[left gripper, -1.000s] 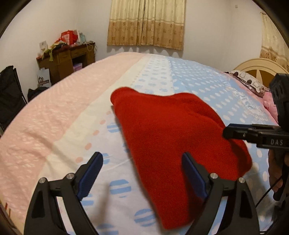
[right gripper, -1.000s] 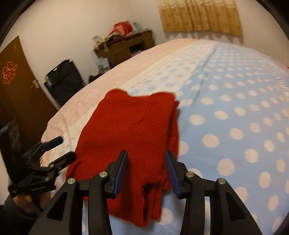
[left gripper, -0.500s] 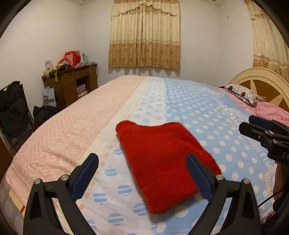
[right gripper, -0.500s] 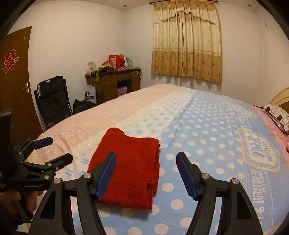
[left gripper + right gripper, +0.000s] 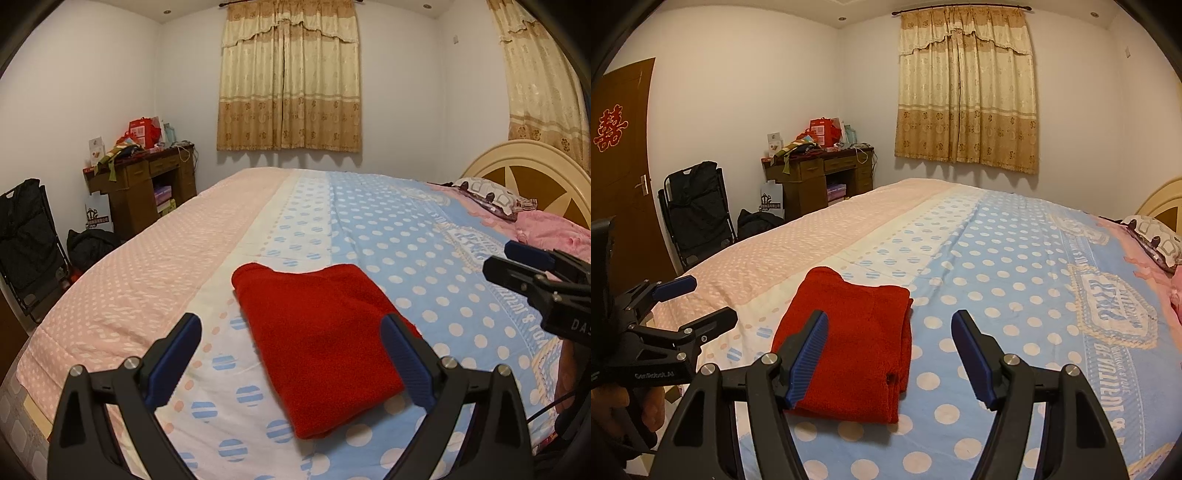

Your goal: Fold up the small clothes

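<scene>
A red knitted garment (image 5: 317, 339) lies folded in a flat rectangle on the bed; in the right wrist view the garment (image 5: 849, 332) shows its stacked edges on the right side. My left gripper (image 5: 290, 323) hovers above and short of it, open wide, nothing between its blue pads. My right gripper (image 5: 890, 317) also hangs open over the garment's near right corner without touching it. Each gripper shows in the other's view: the right gripper (image 5: 498, 258) at the right edge, the left gripper (image 5: 711, 299) at the lower left, held by a hand.
The bed (image 5: 406, 236) has a pink, white and blue dotted cover. A pillow (image 5: 487, 192) and pink bedding lie by the headboard (image 5: 524, 173) on the right. A cluttered wooden desk (image 5: 820, 173), a black folding chair (image 5: 694, 206) and a door (image 5: 624, 166) stand beyond the bed's left side.
Both grippers have risen and drawn back from the garment. The right jaws have widened and come off the cloth. The red garment now rests folded and still on the bed.
</scene>
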`<control>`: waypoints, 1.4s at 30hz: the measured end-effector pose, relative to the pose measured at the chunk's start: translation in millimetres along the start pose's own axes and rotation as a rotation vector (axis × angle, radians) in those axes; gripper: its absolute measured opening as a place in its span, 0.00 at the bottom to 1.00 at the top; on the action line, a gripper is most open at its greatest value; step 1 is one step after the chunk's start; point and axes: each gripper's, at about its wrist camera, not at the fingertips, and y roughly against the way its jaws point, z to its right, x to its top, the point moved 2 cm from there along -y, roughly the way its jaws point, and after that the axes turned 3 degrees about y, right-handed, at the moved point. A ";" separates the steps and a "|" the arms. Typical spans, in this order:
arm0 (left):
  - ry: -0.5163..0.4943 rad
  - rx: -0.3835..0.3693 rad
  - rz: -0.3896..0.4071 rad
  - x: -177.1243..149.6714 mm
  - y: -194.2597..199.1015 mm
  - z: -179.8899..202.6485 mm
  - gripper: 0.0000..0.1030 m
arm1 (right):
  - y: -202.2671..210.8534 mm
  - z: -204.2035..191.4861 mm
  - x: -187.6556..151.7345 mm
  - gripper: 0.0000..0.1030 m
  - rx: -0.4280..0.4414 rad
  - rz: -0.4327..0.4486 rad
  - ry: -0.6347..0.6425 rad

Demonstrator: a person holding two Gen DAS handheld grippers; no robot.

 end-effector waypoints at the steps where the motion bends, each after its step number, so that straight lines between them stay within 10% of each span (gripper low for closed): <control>1: -0.001 0.002 0.000 -0.3 -0.2 0.7 0.97 | -0.1 -0.1 -0.1 0.68 0.000 -0.002 -0.001; 42: -0.028 -0.011 0.016 -2.0 5.0 1.7 0.97 | 14.0 -1.6 1.8 0.69 -0.006 0.030 -0.004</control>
